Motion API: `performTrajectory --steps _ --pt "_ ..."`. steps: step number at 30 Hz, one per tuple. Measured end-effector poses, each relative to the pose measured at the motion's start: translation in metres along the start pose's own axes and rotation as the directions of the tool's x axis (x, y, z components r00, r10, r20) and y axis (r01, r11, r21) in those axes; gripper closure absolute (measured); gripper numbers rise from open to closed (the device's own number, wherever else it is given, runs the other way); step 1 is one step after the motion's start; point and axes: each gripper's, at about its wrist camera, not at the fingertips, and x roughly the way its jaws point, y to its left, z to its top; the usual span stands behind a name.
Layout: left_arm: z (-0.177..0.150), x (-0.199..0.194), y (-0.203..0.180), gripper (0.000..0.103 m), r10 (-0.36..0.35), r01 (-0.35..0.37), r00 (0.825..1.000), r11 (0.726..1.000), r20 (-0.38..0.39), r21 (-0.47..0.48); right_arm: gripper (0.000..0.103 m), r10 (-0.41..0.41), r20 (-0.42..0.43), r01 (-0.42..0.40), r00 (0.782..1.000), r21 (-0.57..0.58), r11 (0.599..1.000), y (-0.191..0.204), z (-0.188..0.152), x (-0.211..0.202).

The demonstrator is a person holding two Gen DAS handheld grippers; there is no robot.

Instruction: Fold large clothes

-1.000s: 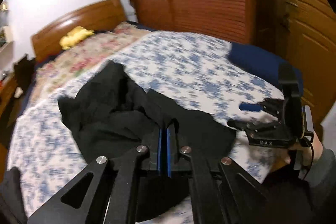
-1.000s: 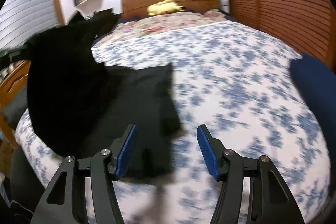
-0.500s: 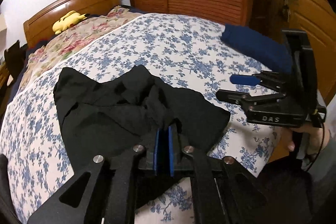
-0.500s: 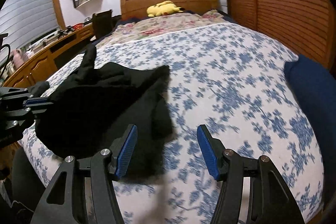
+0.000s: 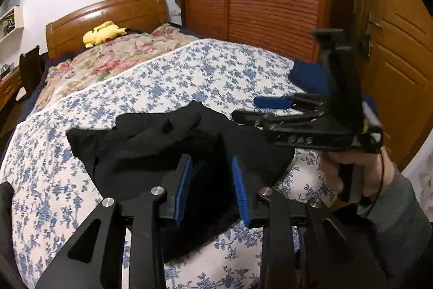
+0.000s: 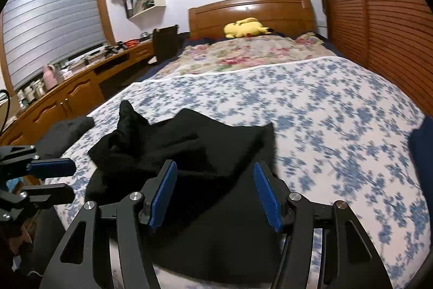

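Left tongs (image 5: 211, 188) opening, released black garment (image 5: 151, 151) lying beneath both tongs

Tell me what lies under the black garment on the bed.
The black garment lies crumpled on the blue floral bedspread, which shows all around it. Its near edge hangs over the bed's edge. Whatever sits beneath its folds is covered and cannot be seen.
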Motion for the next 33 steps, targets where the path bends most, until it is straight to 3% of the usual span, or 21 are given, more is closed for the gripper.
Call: performTrajectory --steps 5,10,18,25,29,30,31,32,33 --pt "-0.003 -0.030 0.022 0.070 0.029 -0.027 0.998 0.999 0.048 -0.038 0.042 0.041 -0.001 -0.041 0.999 -0.035 0.999 0.010 0.007 0.016" --pt "-0.019 -0.065 0.064 0.070 0.122 -0.113 0.989 0.988 0.078 -0.106 0.042 0.097 0.006 -0.096 0.995 -0.063 0.993 0.022 0.015 0.030" --pt "-0.057 -0.091 0.136 0.070 0.246 -0.233 0.968 0.952 0.041 -0.200 0.042 0.190 -0.025 -0.192 0.981 -0.160 0.968 0.063 0.044 0.060" --pt "-0.085 -0.094 0.170 0.070 0.275 -0.262 0.961 0.929 0.017 -0.261 0.042 0.216 -0.197 -0.258 0.956 -0.225 0.939 0.081 0.063 0.115" --pt "-0.097 -0.087 0.179 0.070 0.267 -0.257 0.964 0.926 -0.001 -0.276 0.042 0.160 -0.318 -0.257 0.935 -0.293 0.921 0.085 0.057 0.141" --pt "-0.099 -0.083 0.180 0.070 0.263 -0.255 0.965 0.928 -0.006 -0.273 0.053 0.148 -0.338 -0.257 0.929 -0.305 0.917 0.082 0.055 0.144" --pt "-0.100 -0.080 0.179 0.070 0.259 -0.252 0.966 0.930 -0.008 -0.269 0.087 0.136 -0.349 -0.254 0.927 -0.319 0.913 0.079 0.053 0.146" --pt "-0.102 -0.079 0.179 0.070 0.255 -0.248 0.967 0.931 -0.009 -0.267 0.098 0.130 -0.356 -0.254 0.925 -0.327 0.910 0.074 0.051 0.146" --pt "-0.102 -0.076 0.178 0.070 0.246 -0.240 0.969 0.934 -0.009 -0.265 0.098 0.126 -0.347 -0.247 0.929 -0.329 0.911 0.070 0.050 0.144"
